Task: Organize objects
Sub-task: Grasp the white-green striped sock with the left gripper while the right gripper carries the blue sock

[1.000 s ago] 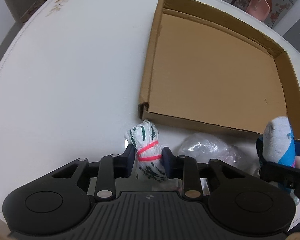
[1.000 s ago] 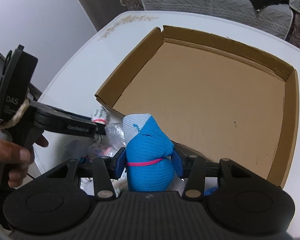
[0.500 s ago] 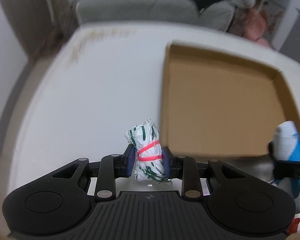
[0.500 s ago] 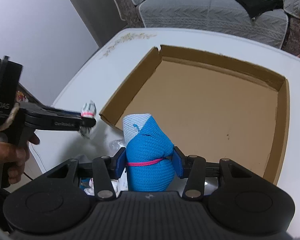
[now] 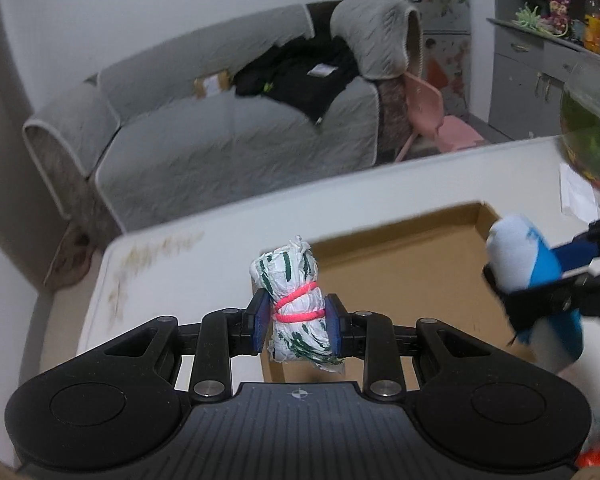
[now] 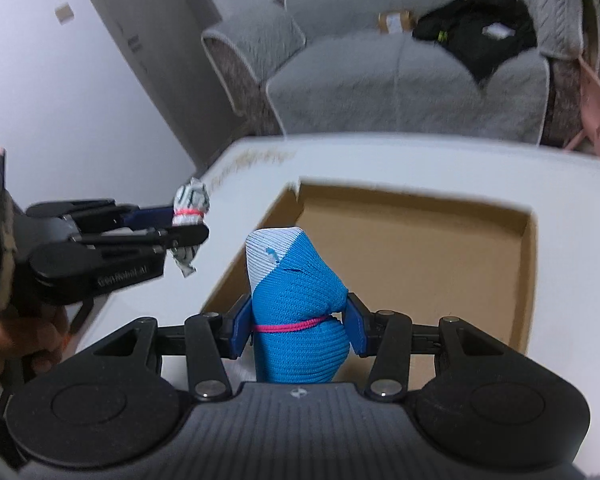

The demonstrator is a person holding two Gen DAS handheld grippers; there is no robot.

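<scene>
left gripper [image 5: 297, 323] still clamping white-green bundle [image 5: 294, 300], right gripper [image 6: 298, 330] clamping blue sock roll [image 6: 296, 312], both lifted above cardboard tray [image 6: 440, 256]

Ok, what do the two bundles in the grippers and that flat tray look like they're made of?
White-and-green bundle: looks like thin crinkled plastic or paper, creased and frayed at the top, cinched by a pink band.
Blue-and-white bundle: knitted fabric, probably a rolled sock; ribbed stitches show.
Tray: brown corrugated cardboard, matte, with folded walls.
</scene>
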